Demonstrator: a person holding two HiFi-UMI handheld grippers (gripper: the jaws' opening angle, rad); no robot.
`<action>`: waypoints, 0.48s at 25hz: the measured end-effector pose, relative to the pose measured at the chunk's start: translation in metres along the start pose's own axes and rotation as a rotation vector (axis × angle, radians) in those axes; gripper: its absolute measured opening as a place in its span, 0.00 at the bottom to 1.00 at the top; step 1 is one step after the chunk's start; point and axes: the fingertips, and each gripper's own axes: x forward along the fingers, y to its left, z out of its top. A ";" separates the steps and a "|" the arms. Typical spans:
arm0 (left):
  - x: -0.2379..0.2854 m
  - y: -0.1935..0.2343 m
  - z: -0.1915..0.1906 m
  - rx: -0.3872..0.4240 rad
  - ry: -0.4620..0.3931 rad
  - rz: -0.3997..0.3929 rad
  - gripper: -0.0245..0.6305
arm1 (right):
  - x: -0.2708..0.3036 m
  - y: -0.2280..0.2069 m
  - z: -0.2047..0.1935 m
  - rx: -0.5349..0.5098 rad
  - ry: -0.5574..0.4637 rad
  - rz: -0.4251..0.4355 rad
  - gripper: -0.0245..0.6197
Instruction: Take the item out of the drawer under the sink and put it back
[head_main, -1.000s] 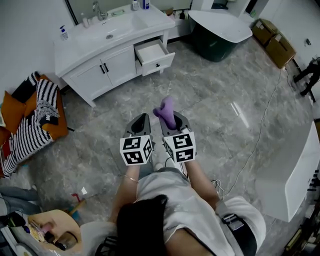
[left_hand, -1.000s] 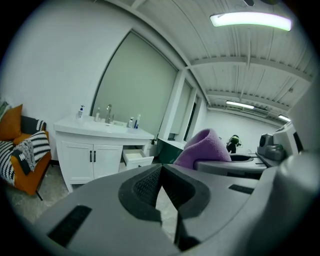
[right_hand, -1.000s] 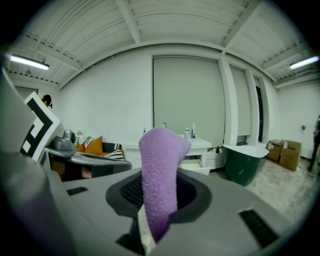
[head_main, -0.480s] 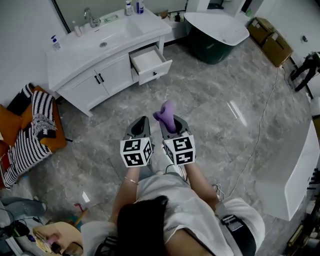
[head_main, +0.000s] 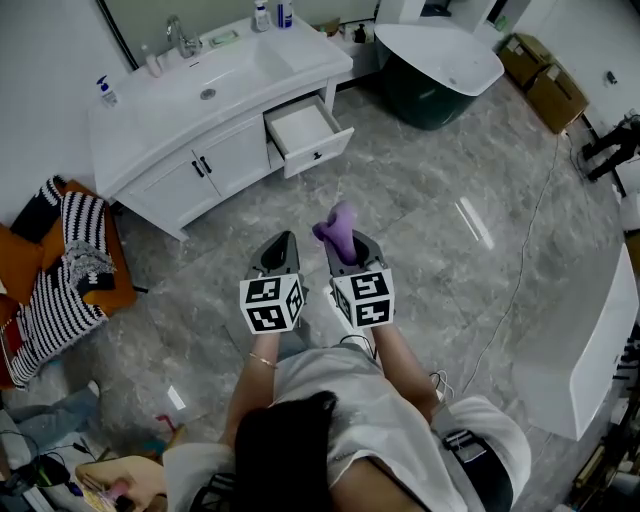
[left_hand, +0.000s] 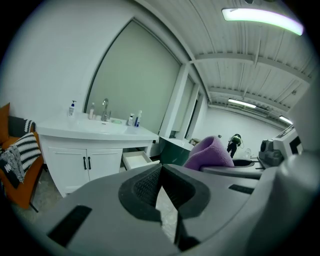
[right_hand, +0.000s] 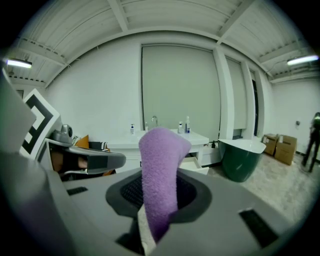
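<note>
The purple cloth looks like a small fleecy towel: light, limp and easy to crush, nothing fragile about it. It should not slip, since the nap gives the pads something to bite. Being soft, it will sag and flop wherever it is unsupported, so a pinch near the middle of a fold, as here, seems the sensible hold.

The right gripper has its jaws closed down on the lower part of the cloth, whose free end stands up above them in a rounded hump. The cloth is out of the open drawer and well short of it, held in the air over the marble floor.

The left gripper has its jaws brought together with nothing between them. Both are held out in front of the person, side by side and close together, tipped a little downward and aimed roughly toward the drawer, which looks bare inside.
</note>
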 end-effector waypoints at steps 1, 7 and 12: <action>0.003 0.005 0.002 -0.004 0.004 -0.002 0.04 | 0.005 0.001 0.003 -0.001 0.000 -0.002 0.20; 0.023 0.025 0.013 0.007 0.021 -0.034 0.04 | 0.034 0.004 0.019 -0.010 -0.001 -0.025 0.20; 0.042 0.034 0.023 0.024 0.039 -0.082 0.04 | 0.059 0.002 0.031 0.022 -0.006 -0.054 0.20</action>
